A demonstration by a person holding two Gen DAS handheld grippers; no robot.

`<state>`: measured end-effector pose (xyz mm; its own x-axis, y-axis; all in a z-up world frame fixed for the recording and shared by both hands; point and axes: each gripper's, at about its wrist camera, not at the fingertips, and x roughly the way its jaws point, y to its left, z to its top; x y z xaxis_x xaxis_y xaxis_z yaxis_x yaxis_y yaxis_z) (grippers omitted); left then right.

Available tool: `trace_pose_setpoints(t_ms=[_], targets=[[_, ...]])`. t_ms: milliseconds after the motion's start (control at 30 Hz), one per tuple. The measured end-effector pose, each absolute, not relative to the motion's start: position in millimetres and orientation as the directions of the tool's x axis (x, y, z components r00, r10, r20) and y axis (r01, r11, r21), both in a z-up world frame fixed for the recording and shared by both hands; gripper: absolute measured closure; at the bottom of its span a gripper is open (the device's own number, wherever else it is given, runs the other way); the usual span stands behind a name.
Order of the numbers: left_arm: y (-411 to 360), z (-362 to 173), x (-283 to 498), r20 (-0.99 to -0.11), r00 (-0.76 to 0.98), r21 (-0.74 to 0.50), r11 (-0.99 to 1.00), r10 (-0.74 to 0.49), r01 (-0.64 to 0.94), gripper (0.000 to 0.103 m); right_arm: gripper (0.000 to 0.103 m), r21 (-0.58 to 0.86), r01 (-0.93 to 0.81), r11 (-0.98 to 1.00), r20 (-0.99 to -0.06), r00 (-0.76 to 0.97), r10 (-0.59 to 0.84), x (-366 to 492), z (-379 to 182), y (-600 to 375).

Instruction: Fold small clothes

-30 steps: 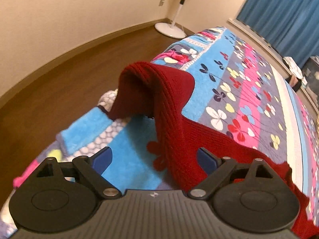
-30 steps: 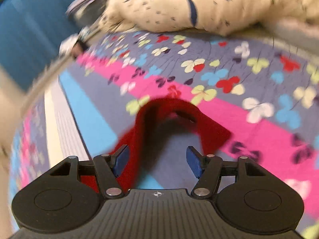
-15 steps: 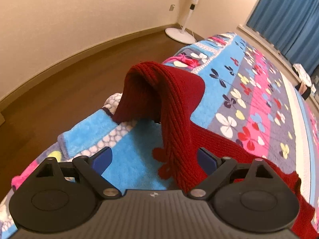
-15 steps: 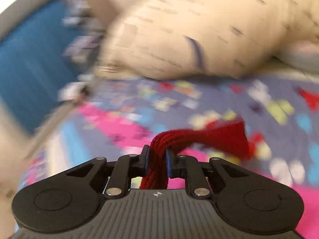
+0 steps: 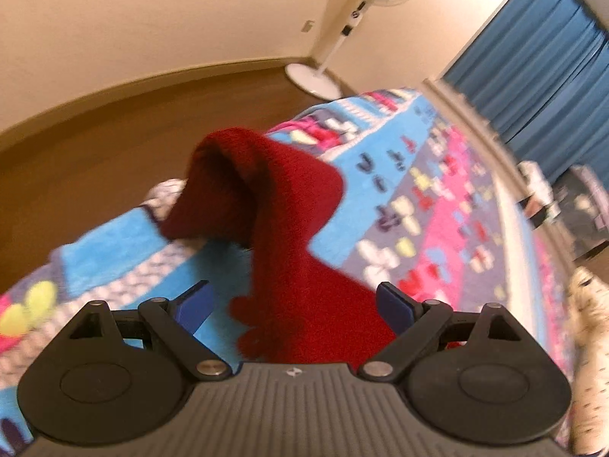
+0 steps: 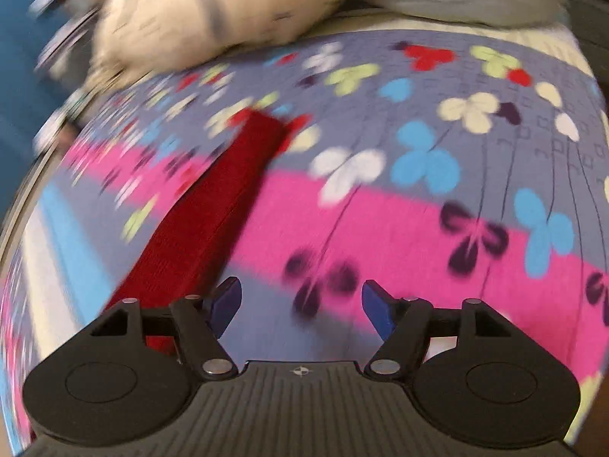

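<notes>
A dark red knitted garment (image 5: 289, 236) lies on the patterned blanket (image 5: 426, 198), one end bunched up into a hump near the bed's edge. My left gripper (image 5: 293, 304) is open, its blue pads on either side of the red knit without closing on it. In the right wrist view a flat strip of the same red garment (image 6: 213, 205) stretches away to the left of my right gripper (image 6: 300, 304), which is open and empty above the pink stripe of the blanket (image 6: 418, 228).
A standing fan (image 5: 342, 30) is in the far corner on the wooden floor (image 5: 114, 144). Blue curtains (image 5: 540, 76) hang at the right. A cream pillow (image 6: 213, 15) lies at the head of the bed.
My right gripper was shut on the red knit half a second ago; it has let go and now stands open beside the flat strip. My left gripper stays open and has shifted slightly.
</notes>
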<state>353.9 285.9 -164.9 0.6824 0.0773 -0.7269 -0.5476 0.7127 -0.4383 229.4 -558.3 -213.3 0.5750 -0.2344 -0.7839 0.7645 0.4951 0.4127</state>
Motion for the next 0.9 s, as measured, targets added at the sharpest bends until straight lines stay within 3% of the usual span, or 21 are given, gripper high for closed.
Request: trace_pose_setpoints(t_ms=[67,167,267,333,367,400,467,533,567,600,667,733,833,900], targets=[[287.0,-162.8,364.7,-0.714,0.698,-0.459,0.716,0.055,-0.526,0.008,0.030,0.411,0.718,0.562,-0.776,0.599,-0.198,218.5,-203.3,-526.2],[295.4,-168.0,388.8,-0.736,0.675,-0.441,0.718,0.053,-0.538,0.000,0.030,0.422,0.668,0.613,-0.782,0.610,-0.127,214.5,-194.5,-488.8],[314.9,-178.8,409.8,-0.761,0.647,-0.449,0.680,0.049,-0.579,0.000,0.030,0.429,0.617,0.660,-0.787,0.613,-0.062,215.5,-179.7,-451.3],[327.6,-183.7,416.2,-0.789,0.606,-0.419,0.632,0.103,-0.652,0.020,0.030,0.421,0.584,0.694,-0.782,0.622,-0.050,216.7,-169.4,-431.2],[332.8,-181.2,414.4,-0.782,0.610,-0.416,0.619,0.130,-0.666,0.054,0.030,0.413,0.567,0.712,-0.779,0.625,-0.046,216.7,-162.2,-419.1],[337.7,-177.2,411.5,-0.771,0.625,-0.434,0.617,0.123,-0.657,0.082,0.030,0.405,0.546,0.733,-0.774,0.632,-0.043,217.9,-156.6,-410.1],[344.4,-161.5,393.0,-0.727,0.675,-0.482,0.607,0.126,-0.633,0.083,0.030,0.382,0.501,0.777,-0.764,0.644,-0.040,220.7,-144.9,-393.2],[353.1,-147.7,360.0,-0.657,0.745,-0.548,0.606,0.114,-0.576,0.080,0.030,0.374,0.459,0.806,-0.751,0.660,-0.027,224.2,-135.9,-379.3],[358.3,-147.3,343.6,-0.633,0.767,-0.580,0.592,0.106,-0.560,0.073,0.030,0.376,0.440,0.816,-0.743,0.669,-0.018,226.7,-132.1,-372.7],[365.3,-151.6,327.4,-0.630,0.769,-0.594,0.569,0.112,-0.569,0.047,0.030,0.377,0.423,0.824,-0.738,0.675,-0.009,230.7,-130.2,-368.2],[385.3,-172.0,299.2,-0.705,0.671,-0.518,0.479,0.231,-0.709,0.000,0.030,0.376,0.397,0.837,-0.734,0.679,0.008,236.4,-126.8,-356.4],[416.3,-203.1,272.9,-0.795,0.531,-0.430,0.346,0.293,-0.834,0.001,0.030,0.376,0.378,0.846,-0.743,0.668,0.031,241.4,-126.2,-346.4],[456.9,-246.0,234.1,-0.863,0.479,-0.464,0.123,0.159,-0.877,0.001,0.030,0.376,0.351,0.857,-0.750,0.659,0.059,240.9,-120.7,-335.5],[464.3,-255.3,215.6,-0.846,0.518,-0.514,0.063,0.128,-0.855,0.001,0.030,0.371,0.329,0.869,-0.741,0.668,0.063,235.7,-113.8,-330.8]])
